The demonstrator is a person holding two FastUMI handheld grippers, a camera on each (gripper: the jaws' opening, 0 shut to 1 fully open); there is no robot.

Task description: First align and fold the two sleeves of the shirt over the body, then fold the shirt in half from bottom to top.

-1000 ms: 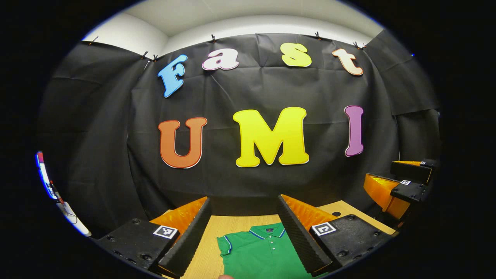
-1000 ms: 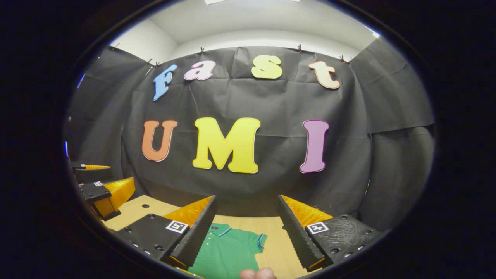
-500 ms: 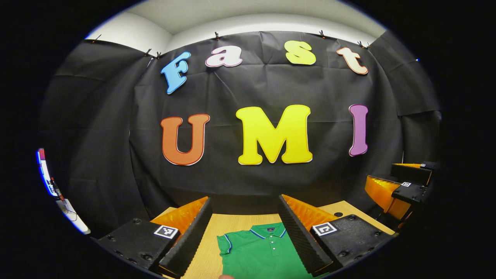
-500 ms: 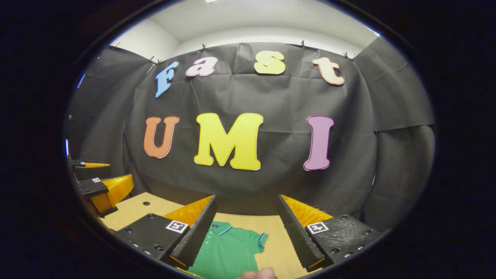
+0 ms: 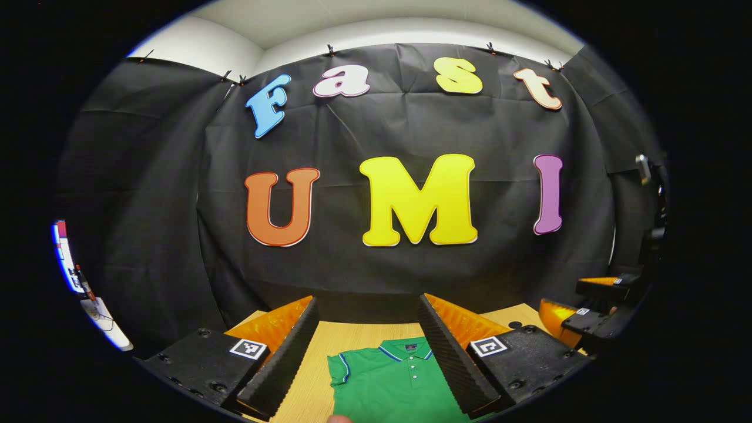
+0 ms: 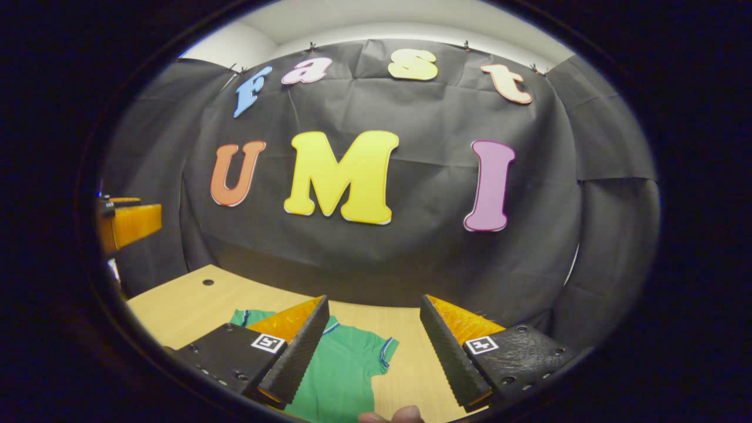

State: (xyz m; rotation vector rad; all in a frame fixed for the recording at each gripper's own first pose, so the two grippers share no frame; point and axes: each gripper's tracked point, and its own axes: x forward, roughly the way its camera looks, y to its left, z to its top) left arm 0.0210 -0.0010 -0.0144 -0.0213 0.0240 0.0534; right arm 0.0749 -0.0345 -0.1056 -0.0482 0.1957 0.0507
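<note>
A light wooden table (image 5: 352, 338) is seen set against the booth's black cloth wall (image 5: 376, 135), with a green polo shirt (image 5: 390, 385) laid flat on it, collar toward the wall and both short sleeves spread out to the sides, unfolded. In the left gripper view, the left gripper (image 5: 367, 346) is held above the table with its jaws wide apart and nothing between them; the shirt's collar and button placket are framed in the gap. The right gripper (image 5: 593, 308) is seen at the far right edge of that view, above the table's corner. In the right gripper view, the right gripper (image 6: 373, 346) is likewise held with jaws apart and empty, the shirt (image 6: 341, 370) lying below and partly behind its left finger, one blue-trimmed sleeve (image 6: 385, 352) visible in the gap. A fingertip (image 6: 390, 416) is glimpsed at the bottom edge. A small dark hole (image 6: 207, 282) is marked in the tabletop near the far corner.
</note>
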